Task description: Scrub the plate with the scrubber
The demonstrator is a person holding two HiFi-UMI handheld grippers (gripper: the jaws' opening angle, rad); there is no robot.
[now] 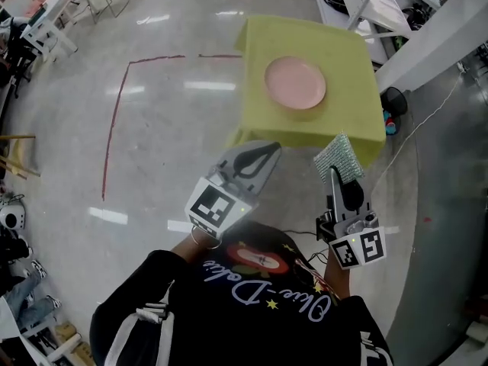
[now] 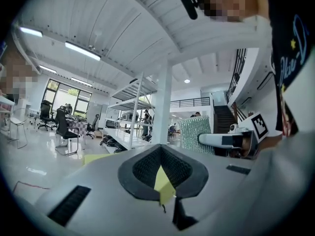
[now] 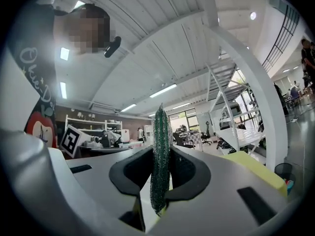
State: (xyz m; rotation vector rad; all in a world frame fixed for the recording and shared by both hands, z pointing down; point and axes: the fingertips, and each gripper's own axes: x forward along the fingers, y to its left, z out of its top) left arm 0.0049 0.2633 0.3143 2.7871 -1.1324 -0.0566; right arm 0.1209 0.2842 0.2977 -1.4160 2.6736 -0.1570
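A round pink plate (image 1: 295, 82) lies on a small table with a yellow-green cloth (image 1: 358, 109), well ahead of both grippers. My right gripper (image 1: 335, 172) is shut on a green mesh scrubber (image 1: 340, 158), which stands up edge-on between the jaws (image 3: 160, 161). The scrubber also shows from its flat side in the left gripper view (image 2: 196, 134). My left gripper (image 1: 263, 157) is shut with nothing in it, its jaws meeting at the tip (image 2: 162, 183). Both grippers hang in the air short of the table's near edge.
Grey polished floor with a red tape line (image 1: 114, 120) lies left of the table. A white post and shelving (image 1: 427, 36) stand at the table's right, with a black bin (image 1: 394, 101) and a cable (image 1: 419, 128) beside it. Chairs and desks (image 1: 46, 21) line the far left.
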